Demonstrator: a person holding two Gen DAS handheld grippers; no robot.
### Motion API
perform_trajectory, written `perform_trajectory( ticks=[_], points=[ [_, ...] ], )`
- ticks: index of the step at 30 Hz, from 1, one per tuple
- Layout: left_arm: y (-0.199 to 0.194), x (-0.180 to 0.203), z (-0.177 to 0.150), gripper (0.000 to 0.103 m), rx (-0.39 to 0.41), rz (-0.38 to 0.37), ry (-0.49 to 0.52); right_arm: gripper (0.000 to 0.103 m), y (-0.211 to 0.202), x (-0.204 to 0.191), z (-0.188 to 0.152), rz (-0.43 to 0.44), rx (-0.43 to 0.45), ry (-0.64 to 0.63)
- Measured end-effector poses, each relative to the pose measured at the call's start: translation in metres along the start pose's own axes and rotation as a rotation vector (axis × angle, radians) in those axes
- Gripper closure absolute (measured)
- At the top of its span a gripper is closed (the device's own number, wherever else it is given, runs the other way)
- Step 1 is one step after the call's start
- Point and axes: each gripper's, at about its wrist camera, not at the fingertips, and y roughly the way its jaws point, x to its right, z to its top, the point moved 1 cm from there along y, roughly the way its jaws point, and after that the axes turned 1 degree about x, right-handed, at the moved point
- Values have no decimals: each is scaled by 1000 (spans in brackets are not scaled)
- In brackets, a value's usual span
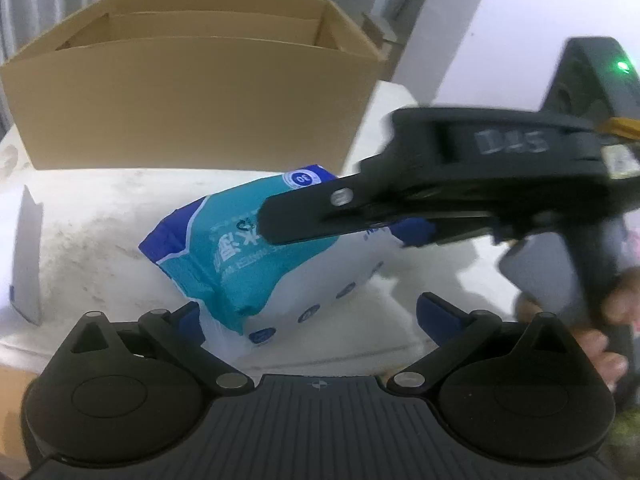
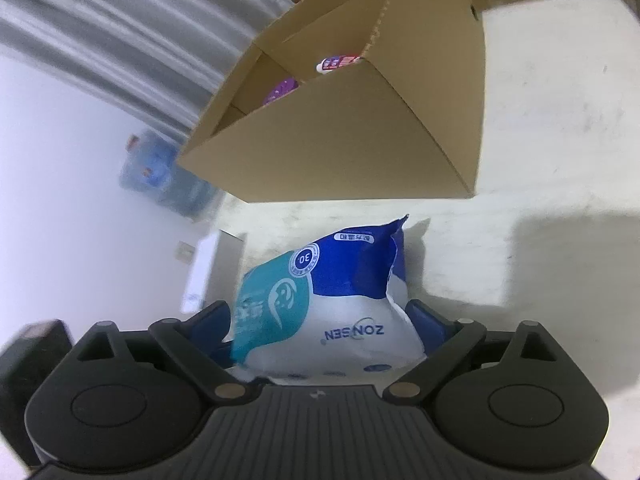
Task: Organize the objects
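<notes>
The right gripper (image 2: 316, 332) has its two blue pads pressed against the sides of a pack of wet wipes (image 2: 332, 304), so it is squeezing the pack. The pack is blue, teal and white, and it stands tipped up on the white table (image 2: 560, 160). In the left wrist view the same pack (image 1: 256, 264) sits between the left gripper's (image 1: 308, 316) fingers. Those fingers are spread wide. The left pad (image 1: 188, 320) is right at the pack's edge, but the right pad is clear of it, so this gripper is not squeezing anything.

A hand (image 1: 612, 320) holds the right gripper's handle at the right side.

Just behind the pack is an open cardboard box (image 2: 360, 132). Its near wall stands between the pack and the inside of the box. Inside are a purple thing (image 2: 282, 90) and a small white and red thing (image 2: 338, 64). The table to the right of the pack is bare. A thin grey card (image 1: 28, 256) stands at the table's left edge.
</notes>
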Motion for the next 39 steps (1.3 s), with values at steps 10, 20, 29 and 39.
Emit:
perform_trajectory(
  ticks=[10, 20, 29, 39],
  points=[
    [11, -7, -11, 0, 9, 16, -3, 2, -6, 12, -9, -4, 26, 42],
    [7, -28, -13, 0, 66, -50, -93, 0, -2, 18, -13, 31, 81, 87],
    [2, -38, -16, 0, 71, -88, -136, 0, -8, 34, -13, 81, 101, 153],
    [0, -46, -14, 0, 46, -105, -116, 0, -8, 31, -12, 68, 85, 129]
  ],
)
